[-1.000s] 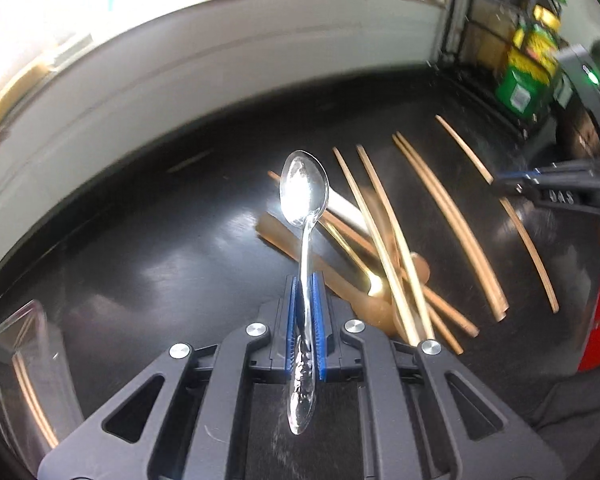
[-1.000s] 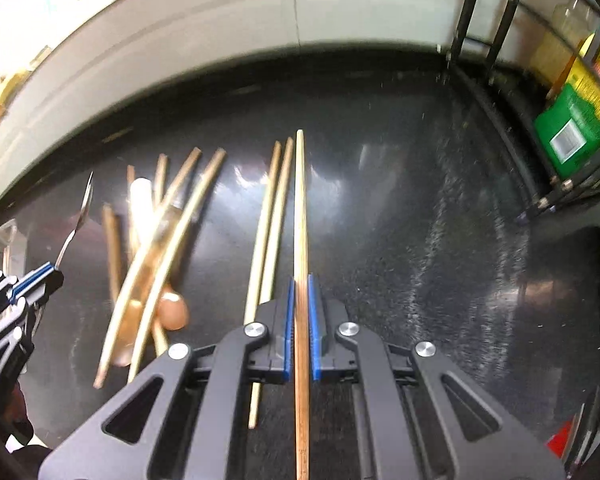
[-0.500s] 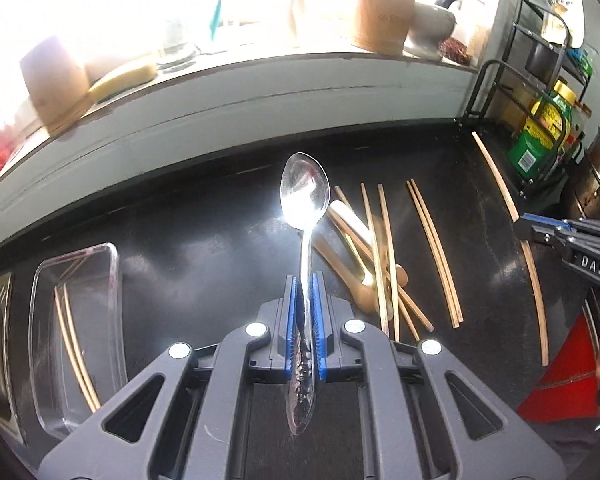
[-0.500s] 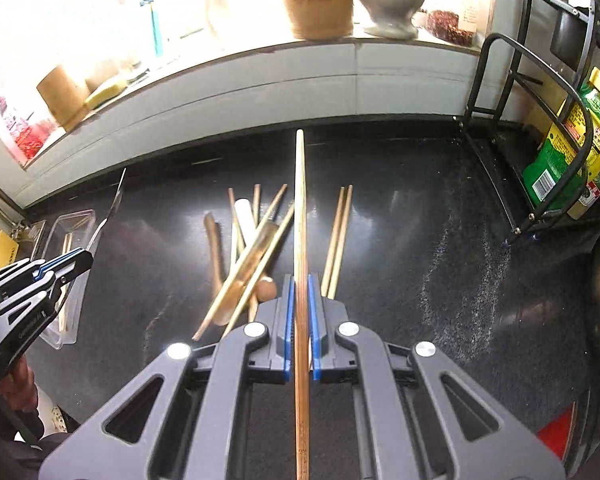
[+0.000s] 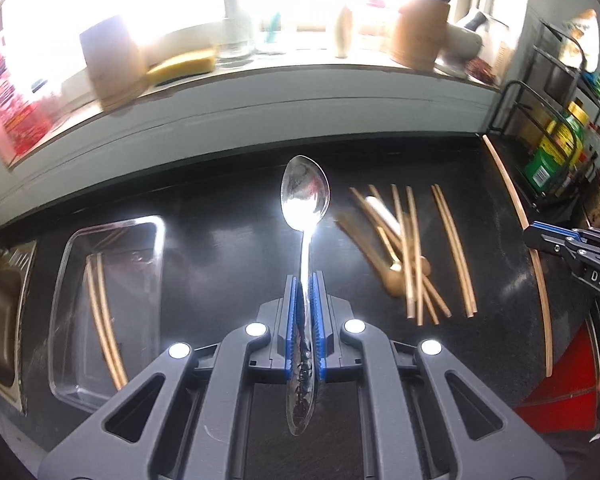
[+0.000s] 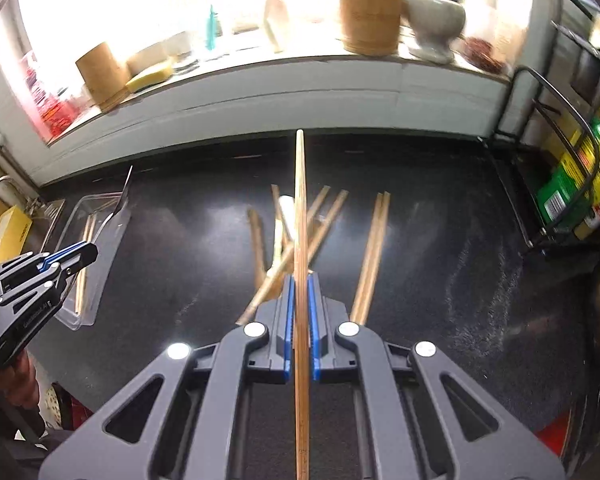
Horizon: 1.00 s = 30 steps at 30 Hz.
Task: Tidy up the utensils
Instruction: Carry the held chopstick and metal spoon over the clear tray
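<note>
The heap of wooden utensils (image 5: 396,248) on the counter is smeared by blur, so I can't count the pieces. From the right wrist, the held chopstick (image 6: 301,280) and its gripper (image 6: 300,292) cover part of the heap, and the chopstick's near end runs off the bottom edge.

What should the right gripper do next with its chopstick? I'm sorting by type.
Probably carry it left to the clear tray: the right gripper is shut on a chopstick, and the tray already holds two chopsticks.
</note>
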Each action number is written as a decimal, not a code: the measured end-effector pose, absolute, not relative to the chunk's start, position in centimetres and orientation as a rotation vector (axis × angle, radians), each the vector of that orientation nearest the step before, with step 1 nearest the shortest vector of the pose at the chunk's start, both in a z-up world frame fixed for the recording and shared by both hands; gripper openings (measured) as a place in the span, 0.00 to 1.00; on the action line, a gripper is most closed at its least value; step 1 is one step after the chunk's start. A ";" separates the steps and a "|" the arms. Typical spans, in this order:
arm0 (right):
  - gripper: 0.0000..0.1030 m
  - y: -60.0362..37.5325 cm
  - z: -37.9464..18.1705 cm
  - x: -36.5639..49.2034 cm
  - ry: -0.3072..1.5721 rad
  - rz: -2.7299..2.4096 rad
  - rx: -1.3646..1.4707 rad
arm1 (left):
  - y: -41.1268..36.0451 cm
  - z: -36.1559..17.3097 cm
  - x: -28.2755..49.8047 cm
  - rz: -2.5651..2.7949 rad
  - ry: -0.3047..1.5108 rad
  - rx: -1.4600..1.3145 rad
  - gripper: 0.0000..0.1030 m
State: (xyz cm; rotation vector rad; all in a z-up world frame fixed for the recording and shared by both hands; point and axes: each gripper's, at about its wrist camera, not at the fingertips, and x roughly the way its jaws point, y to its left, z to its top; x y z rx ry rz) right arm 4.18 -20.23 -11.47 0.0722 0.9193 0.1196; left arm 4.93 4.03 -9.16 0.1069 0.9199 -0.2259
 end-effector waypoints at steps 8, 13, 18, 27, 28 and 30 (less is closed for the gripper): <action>0.07 -12.0 -9.7 5.2 0.898 0.259 0.005 | 10.9 -7.7 4.1 -0.086 0.914 0.039 0.08; 0.07 -5.8 -8.9 5.8 0.890 0.356 -0.038 | 16.2 -7.4 2.9 0.018 0.909 0.001 0.07; 0.07 0.3 -8.5 6.0 0.890 0.446 -0.070 | 21.2 -7.1 1.7 0.103 0.905 -0.027 0.08; 0.07 9.7 -8.6 6.5 0.902 0.567 -0.097 | 28.0 -6.8 1.3 0.202 0.912 -0.046 0.08; 0.07 10.4 -8.6 6.6 0.904 0.576 -0.100 | 28.4 -6.9 1.4 0.206 0.913 -0.049 0.08; 0.07 12.0 -8.7 6.8 0.901 0.591 -0.108 | 29.2 -7.0 1.5 0.210 0.912 -0.053 0.08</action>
